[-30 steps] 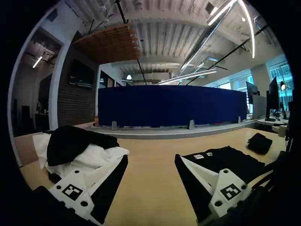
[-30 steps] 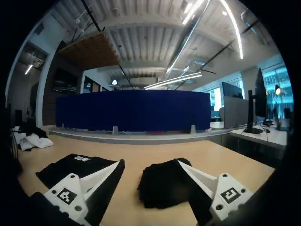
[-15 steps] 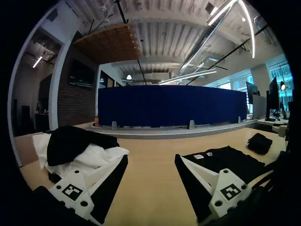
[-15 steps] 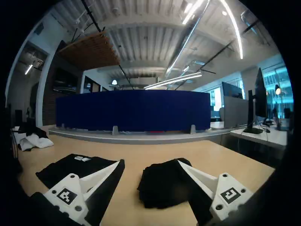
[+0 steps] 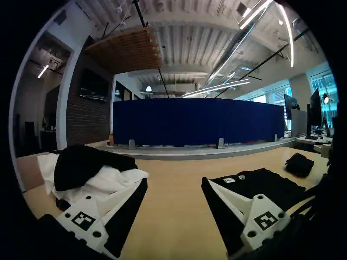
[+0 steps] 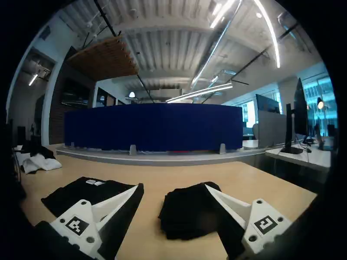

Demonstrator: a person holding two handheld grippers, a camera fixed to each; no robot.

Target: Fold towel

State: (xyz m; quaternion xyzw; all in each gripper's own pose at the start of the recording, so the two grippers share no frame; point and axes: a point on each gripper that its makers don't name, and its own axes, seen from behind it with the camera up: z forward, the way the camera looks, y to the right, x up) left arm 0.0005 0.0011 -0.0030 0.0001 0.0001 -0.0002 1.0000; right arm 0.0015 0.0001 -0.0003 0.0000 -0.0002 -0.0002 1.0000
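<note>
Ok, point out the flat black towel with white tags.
Left gripper view: flat black towel lies right of centre on the table, between the black-and-white pile and a small black bundle.

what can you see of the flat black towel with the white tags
The black towel lies flat on the light wooden table, looking like soft matte fabric, roughly rectangular. Two small white tags sit near its far edge. A finger of the open left claw hides its near corner; contact cannot be told.
</note>
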